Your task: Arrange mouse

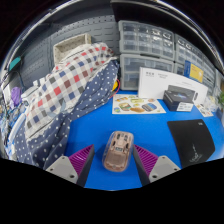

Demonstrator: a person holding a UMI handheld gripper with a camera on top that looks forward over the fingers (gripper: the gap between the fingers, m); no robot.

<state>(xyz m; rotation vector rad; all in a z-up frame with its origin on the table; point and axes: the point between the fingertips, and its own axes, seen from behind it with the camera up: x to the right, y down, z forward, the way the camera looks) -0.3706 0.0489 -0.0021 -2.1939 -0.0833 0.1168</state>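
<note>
A beige, car-shaped mouse (118,151) lies on the blue table top (140,124), between my two fingers. My gripper (114,163) is open: the left finger's pink pad (73,164) and the right finger's pad (154,160) stand apart from the mouse, with blue gaps showing on both sides. The mouse rests on the table on its own. A black mouse mat (192,139) lies to the right, beyond the right finger.
A checked and dotted cloth heap (62,98) fills the left side. Paper cards (134,104) and a dark box (180,98) lie ahead. A white box (160,81) and clear storage drawers (150,45) stand at the back.
</note>
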